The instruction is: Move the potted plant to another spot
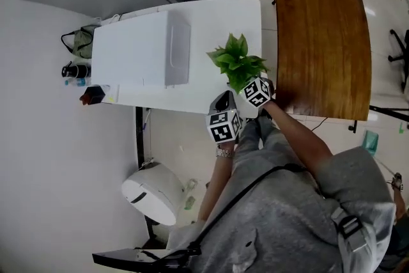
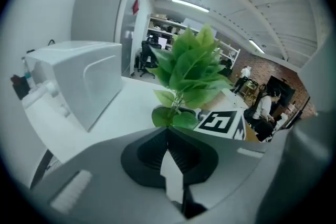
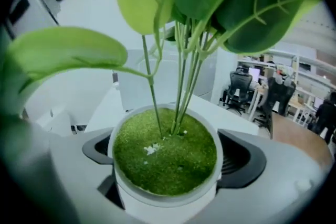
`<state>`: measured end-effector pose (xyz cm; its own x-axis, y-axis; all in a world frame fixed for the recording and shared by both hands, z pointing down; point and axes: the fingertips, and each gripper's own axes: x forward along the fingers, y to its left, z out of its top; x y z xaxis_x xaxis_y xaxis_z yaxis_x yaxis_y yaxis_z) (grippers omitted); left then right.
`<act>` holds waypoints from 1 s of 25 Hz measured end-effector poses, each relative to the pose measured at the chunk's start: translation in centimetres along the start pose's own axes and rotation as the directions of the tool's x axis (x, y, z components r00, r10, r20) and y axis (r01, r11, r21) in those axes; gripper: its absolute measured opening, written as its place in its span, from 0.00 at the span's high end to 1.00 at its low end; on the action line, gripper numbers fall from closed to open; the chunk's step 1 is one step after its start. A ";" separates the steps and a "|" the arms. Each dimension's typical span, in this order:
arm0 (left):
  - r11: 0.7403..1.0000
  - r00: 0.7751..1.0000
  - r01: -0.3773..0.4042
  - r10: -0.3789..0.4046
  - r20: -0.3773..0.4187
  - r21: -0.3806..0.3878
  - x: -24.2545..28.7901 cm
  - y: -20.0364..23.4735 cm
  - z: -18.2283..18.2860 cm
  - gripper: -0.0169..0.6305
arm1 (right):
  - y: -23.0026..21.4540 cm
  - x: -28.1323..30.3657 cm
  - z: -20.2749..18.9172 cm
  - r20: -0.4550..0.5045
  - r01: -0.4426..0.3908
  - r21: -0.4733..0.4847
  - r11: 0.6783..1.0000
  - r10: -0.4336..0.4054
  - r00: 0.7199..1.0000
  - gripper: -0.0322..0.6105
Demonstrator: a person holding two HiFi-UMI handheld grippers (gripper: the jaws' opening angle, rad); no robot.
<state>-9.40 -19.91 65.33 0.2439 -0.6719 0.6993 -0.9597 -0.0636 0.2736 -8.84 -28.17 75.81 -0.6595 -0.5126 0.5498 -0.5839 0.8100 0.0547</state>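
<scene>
The white bench [image 1: 217, 29] fills the middle of the head view, with a brown wooden table [image 1: 323, 35] along its right edge. A big white box-shaped appliance [image 1: 137, 51] takes up the bench's left half. The person in a grey top [image 1: 287, 214] stands at the bench's near edge, both arms reaching forward. On the floor below the near left corner is a round white container [image 1: 153, 192].

The potted plant [image 1: 238, 62] is at the bench's near right corner, its green leaves spread over the white top. Its white pot, filled with green moss-like material, sits between the jaws of the right tongs [image 1: 252, 96], which press on it from both sides. No view shows whether the pot's base touches the bench.

The left tongs [image 2: 168, 140] are just beside the right ones at the near edge, their dark jaws closed together with nothing between them. They point towards the plant and the right tongs' marker cube [image 2: 223, 123].
</scene>
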 end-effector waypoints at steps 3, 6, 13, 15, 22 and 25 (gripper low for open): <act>0.998 0.999 -0.049 0.050 0.010 -0.045 -1.6 2.2 -1.1 0.96 | 2.0 2.7 -1.5 -0.038 -0.028 -0.032 0.999 0.027 0.999 0.07; 0.994 0.997 -0.077 0.078 0.013 -0.078 -2.3 3.7 -1.7 0.96 | 2.3 3.2 -2.3 -0.038 -0.036 -0.058 0.998 0.034 0.999 0.05; 0.997 0.999 -0.041 0.041 0.004 -0.060 -2.2 2.2 -2.4 0.96 | 1.7 0.0 -2.5 -0.017 -0.056 -0.034 0.998 0.055 0.998 0.04; 0.999 1.000 -0.015 0.015 -0.013 -0.035 -1.9 0.9 -2.7 0.96 | 0.5 -2.5 -3.9 -0.015 -0.017 0.009 1.000 0.017 1.000 0.04; 0.981 0.989 0.144 -0.137 -0.060 0.129 -1.2 -5.8 -4.1 0.95 | -4.3 -15.1 -11.5 -0.236 0.365 0.266 0.892 -0.307 0.922 0.95; 0.945 0.967 0.255 -0.250 -0.049 0.206 -2.1 -9.6 -3.6 0.95 | -2.7 -18.8 -11.3 -0.246 0.394 0.403 0.826 -0.317 0.916 0.95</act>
<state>-0.18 -15.23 63.62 0.4825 -0.5980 0.6400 -0.8734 -0.3834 0.3002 10.50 -17.44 74.75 -0.3030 -0.6560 0.6913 -0.9328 0.3526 -0.0743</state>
